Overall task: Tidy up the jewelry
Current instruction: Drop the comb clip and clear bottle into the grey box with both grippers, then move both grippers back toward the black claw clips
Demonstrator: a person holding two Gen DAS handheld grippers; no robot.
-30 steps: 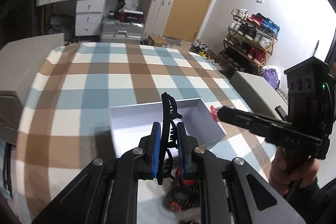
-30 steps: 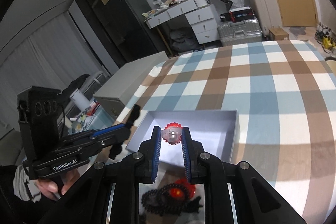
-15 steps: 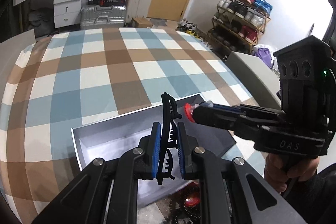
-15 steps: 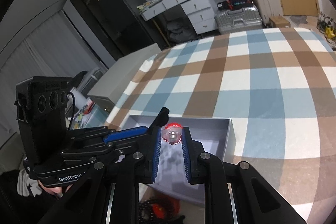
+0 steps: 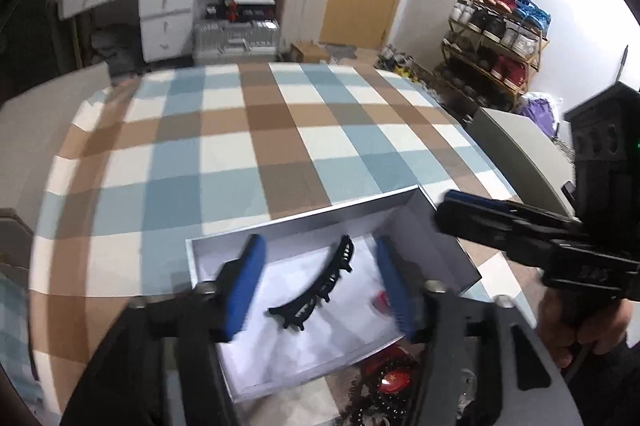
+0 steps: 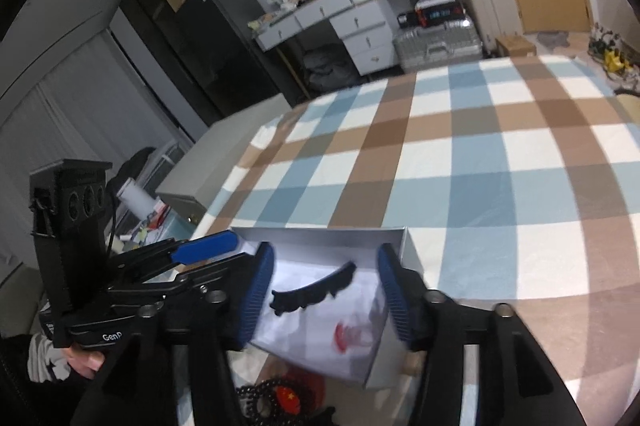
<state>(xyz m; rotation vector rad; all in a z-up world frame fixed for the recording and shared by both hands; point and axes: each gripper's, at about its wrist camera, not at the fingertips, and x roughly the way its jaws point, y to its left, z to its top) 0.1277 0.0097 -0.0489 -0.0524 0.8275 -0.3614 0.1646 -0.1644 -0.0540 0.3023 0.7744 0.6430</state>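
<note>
the left gripper (image 5: 318, 282) hangs over the grey box (image 5: 304, 220) with its blue pads (image 5: 244, 286) spread wide and nothing between them; in the right wrist view its upper blue finger (image 6: 206, 251) reaches in from the left at the box's near-left corner; the box sits on the checked cloth of the desk (image 5: 240, 154), its white floor lit and its walls low; the black hair clip (image 5: 316, 286) lies loose inside, slanting from lower left to upper right, teeth facing down-right, touching neither gripper; just right of it on the box floor rests a small red-and-clear piece (image 6: 352, 332), blurred, so its shape cannot be told; the right gripper (image 6: 326, 296) is likewise spread wide and empty above the same box, its pads (image 6: 256, 298) framing the clip from either side; in the left wrist view it comes in from the right, above the box's far-right corner; outside the box, against its near wall, a string of dark beads (image 6: 260, 396) with a red pendant (image 6: 290, 395) lies on the cloth; more dark beads and a red piece (image 5: 394, 378) show there in the left wrist view.
</note>
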